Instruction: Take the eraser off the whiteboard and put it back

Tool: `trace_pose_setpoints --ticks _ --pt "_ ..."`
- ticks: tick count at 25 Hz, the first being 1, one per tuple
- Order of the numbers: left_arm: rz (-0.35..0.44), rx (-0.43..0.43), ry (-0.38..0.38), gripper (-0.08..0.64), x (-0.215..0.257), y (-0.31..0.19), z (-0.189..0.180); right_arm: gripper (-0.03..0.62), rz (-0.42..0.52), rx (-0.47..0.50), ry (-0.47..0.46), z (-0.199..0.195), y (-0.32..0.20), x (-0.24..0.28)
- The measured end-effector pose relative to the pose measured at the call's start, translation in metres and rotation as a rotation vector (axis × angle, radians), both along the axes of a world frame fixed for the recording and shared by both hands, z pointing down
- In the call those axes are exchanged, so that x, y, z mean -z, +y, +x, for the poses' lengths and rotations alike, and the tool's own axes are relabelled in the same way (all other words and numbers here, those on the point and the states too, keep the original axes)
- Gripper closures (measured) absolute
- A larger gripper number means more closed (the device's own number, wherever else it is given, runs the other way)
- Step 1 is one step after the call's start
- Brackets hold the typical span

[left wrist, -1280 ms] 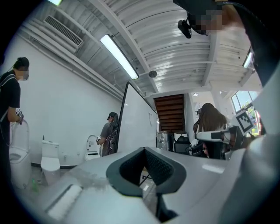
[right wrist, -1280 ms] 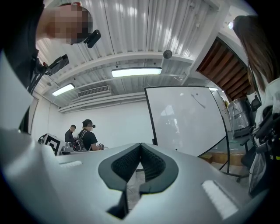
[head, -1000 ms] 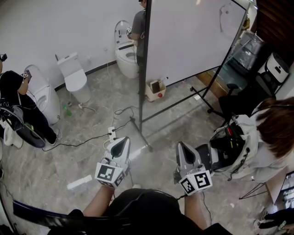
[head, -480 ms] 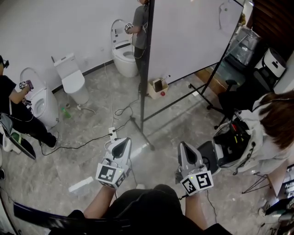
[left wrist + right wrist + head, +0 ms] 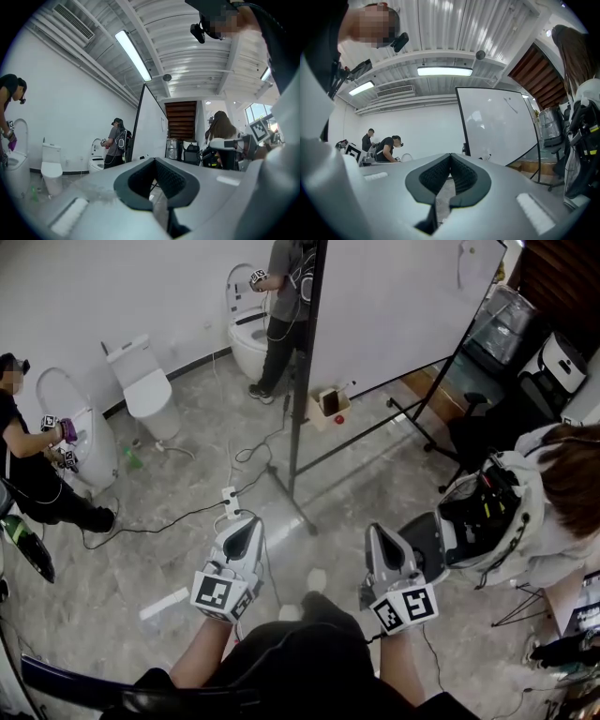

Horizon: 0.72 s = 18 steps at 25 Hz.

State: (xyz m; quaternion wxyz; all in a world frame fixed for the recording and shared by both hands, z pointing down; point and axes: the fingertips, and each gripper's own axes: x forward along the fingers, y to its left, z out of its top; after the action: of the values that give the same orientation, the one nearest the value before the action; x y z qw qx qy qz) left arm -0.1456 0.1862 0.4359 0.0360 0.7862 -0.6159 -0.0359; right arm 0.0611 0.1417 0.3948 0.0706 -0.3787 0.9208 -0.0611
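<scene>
The whiteboard (image 5: 394, 306) stands on a black wheeled frame across the floor ahead of me. A small pale item (image 5: 352, 383) sits at its lower rail; it is too small to tell whether it is the eraser. My left gripper (image 5: 246, 531) and right gripper (image 5: 377, 535) are held side by side in front of my body, well short of the board. Both are shut with nothing between the pads. The left gripper view looks over shut jaws (image 5: 154, 161) at the board's edge (image 5: 150, 131). The right gripper view looks over shut jaws (image 5: 450, 156) at the board's face (image 5: 497, 126).
Cables and a power strip (image 5: 228, 500) lie on the floor before the stand's foot (image 5: 305, 521). A small box (image 5: 330, 404) sits under the board. Toilets (image 5: 141, 385) line the far wall, with people at two of them. A seated person with gear (image 5: 487, 512) is at my right.
Both grippers have stayed shut and side by side while the view has drifted over the floor. My foot now shows between them. The person at the left toilet has shifted position.
</scene>
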Motion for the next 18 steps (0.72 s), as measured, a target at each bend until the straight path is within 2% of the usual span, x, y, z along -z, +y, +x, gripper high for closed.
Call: trace_pose_setpoints --ticks 8,14,18 --pt "-0.028 0.036 -0.011 0.555 -0.011 -0.013 -0.013 0.583 -0.01 0.043 0.003 -0.019 -0.023 -0.008" --pt "-0.029 0.045 -0.006 0.555 -0.006 -0.049 -0.016 0.583 -0.011 0.046 -0.009 -0.02 -0.058 -0.005" --pt "-0.025 0.021 -0.018 0.555 -0.006 -0.079 -0.009 0.583 -0.019 0.047 -0.011 -0.017 -0.084 -0.009"
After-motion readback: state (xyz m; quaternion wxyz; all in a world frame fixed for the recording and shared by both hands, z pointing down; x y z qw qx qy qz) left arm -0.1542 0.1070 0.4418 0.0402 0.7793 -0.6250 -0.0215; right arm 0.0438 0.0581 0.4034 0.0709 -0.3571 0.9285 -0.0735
